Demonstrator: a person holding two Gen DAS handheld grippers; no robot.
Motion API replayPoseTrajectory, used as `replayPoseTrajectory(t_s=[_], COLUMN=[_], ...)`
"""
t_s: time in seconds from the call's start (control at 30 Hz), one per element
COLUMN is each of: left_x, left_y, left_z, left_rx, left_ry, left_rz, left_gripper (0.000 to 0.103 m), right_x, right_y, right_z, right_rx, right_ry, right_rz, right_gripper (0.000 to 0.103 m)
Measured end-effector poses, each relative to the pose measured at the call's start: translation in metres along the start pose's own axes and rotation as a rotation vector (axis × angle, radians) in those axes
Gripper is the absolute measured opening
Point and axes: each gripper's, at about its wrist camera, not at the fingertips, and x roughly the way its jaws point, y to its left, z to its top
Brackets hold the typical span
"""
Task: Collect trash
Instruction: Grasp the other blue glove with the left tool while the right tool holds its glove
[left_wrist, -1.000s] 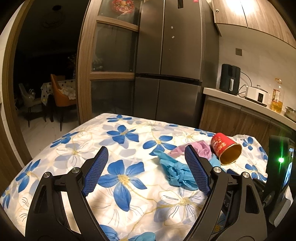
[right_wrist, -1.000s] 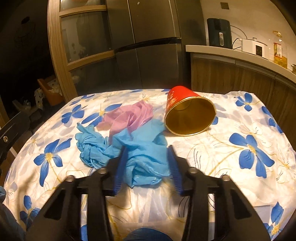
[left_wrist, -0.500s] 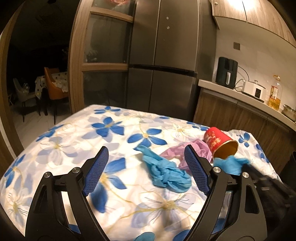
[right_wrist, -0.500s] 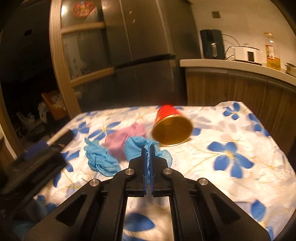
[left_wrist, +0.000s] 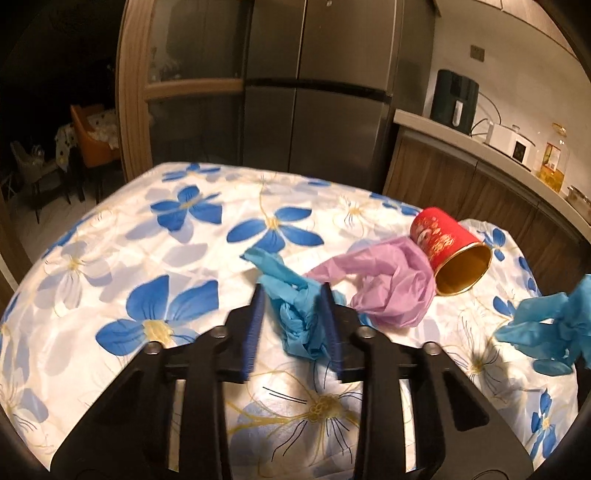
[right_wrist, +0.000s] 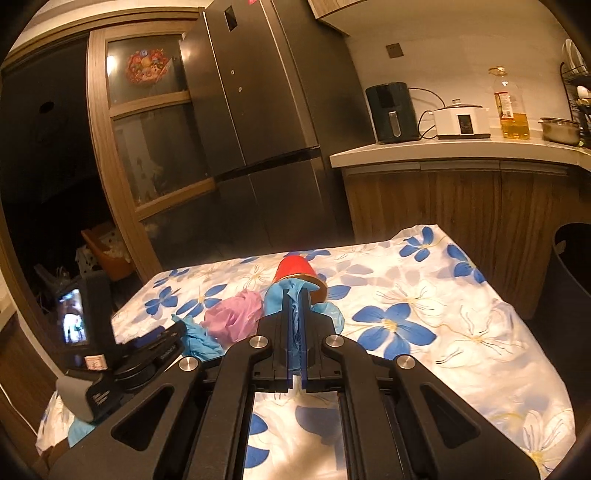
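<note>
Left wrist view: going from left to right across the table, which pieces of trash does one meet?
Crumpled blue glove in the left gripper → purple glove → red cup lying on its side → second blue glove at the right edge.

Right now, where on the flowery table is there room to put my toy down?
The big bare patch of tablecloth lies left of the crumpled blue glove that the left claw is squeezing. Another stretches right of the red cup, toward the black bin. It is crowded in the middle, where the purple glove, cup and blue gloves bunch together.
</note>
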Motion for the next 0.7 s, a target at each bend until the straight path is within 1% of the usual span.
replayPoseTrajectory(t_s=[0.07,0.1,0.17,0.33,0.43,0.53,0.7], left_x=[0.002,0.002,0.002,-0.005,-0.019,-0.039,-0.079], left_y=[0.000,-0.001,-0.001,0.001,0.004,0.004,-0.004], left_z=[-0.001,-0.001,-0.002,-0.002,-0.002,-0.004,-0.001], left_rx=[-0.001,0.001,0.005,-0.014,-0.027,-0.029,-0.019], left_ry=[0.008,0.009,0.010,-0.005,-0.031,-0.068,-0.135], left_rz=[-0.011,-0.016,-0.024,-0.043,-0.060,-0.076,-0.127], left_gripper=[0.010,0.010,0.004,0.001,0.000,0.000,0.000], right_x=[-0.005,-0.006,-0.011,-0.022,-0.030,-0.037,-0.052], right_y=[-0.001,-0.002,-0.004,-0.009,-0.013,-0.018,-0.026], right_z=[0.000,0.000,0.001,0.003,0.005,0.008,0.011], right_rx=[-0.004,-0.006,-0.006,-0.003,-0.001,0.004,0.015], right_ry=[-0.005,-0.007,-0.011,-0.024,-0.035,-0.044,-0.063], right_rz=[-0.007,-0.010,-0.016,-0.028,-0.031,-0.033,-0.028], right_gripper=[0.003,0.003,0.003,0.003,0.003,0.003,0.003])
